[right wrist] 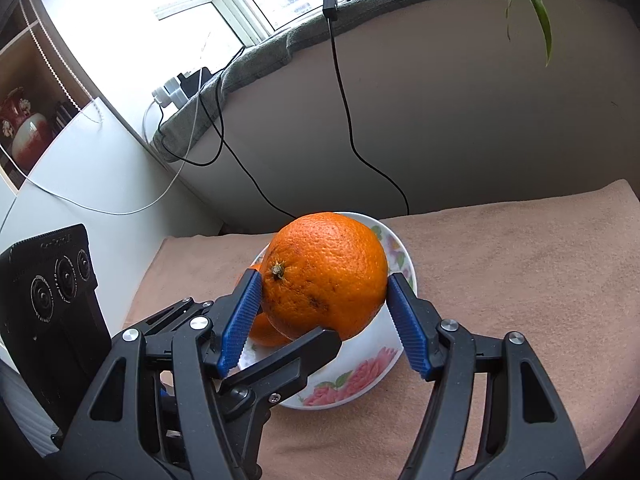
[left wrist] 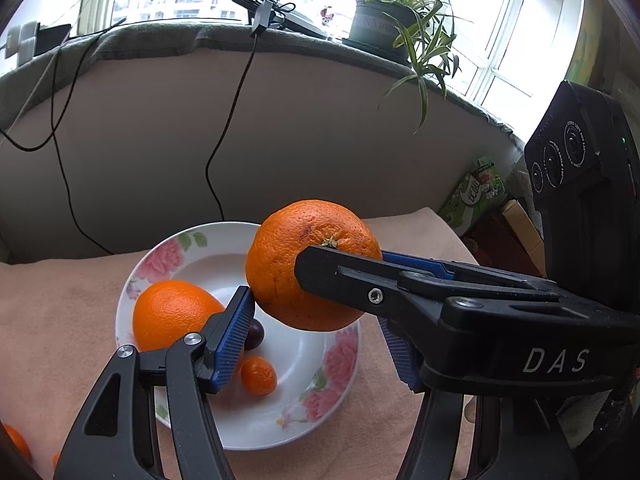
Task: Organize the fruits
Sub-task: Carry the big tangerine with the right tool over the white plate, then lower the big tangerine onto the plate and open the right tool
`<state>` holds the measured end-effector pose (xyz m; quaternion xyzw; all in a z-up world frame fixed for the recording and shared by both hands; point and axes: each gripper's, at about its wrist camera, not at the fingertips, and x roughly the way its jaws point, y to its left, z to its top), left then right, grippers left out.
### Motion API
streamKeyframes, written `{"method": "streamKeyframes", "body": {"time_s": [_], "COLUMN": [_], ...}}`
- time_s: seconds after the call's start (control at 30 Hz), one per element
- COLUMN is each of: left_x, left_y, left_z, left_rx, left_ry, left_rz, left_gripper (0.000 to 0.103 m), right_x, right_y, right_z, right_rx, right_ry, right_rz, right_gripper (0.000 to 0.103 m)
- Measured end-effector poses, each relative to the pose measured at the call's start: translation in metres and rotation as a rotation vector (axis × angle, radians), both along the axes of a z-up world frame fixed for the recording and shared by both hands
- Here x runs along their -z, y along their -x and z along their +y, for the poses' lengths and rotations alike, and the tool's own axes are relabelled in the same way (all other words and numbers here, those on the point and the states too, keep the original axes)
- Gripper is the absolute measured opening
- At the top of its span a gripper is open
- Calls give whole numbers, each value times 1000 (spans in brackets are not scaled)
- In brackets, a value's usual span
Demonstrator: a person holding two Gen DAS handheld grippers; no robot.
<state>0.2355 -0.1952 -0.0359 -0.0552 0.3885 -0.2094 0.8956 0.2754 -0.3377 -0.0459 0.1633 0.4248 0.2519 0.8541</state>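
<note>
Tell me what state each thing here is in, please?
Large orange, held in the air above the plate.
Right tool, shut on the large orange.
Left tool, touching that orange on one side; other side hidden.
Plate, upright on the cloth, holding fruit.
Second orange, lying in the plate.
Small mandarin, lying in the plate.

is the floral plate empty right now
No, the floral plate already holds an orange, a small mandarin and a dark grape-like fruit.
</note>
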Motion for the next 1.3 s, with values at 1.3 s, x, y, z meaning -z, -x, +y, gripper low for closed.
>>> {"method": "streamKeyframes", "body": {"time_s": [1.3], "left_x": [8], "left_y": [1], "left_z": [-4], "left_rx": [-15], "left_ry": [-44], "left_rz": [-3], "left_gripper": [62], "right_x": [3], "right_y": [-4], "right_z": [-18], "right_rx": [82], "right_ry": [-17], "right_rz": [16], "right_gripper": [68]}}
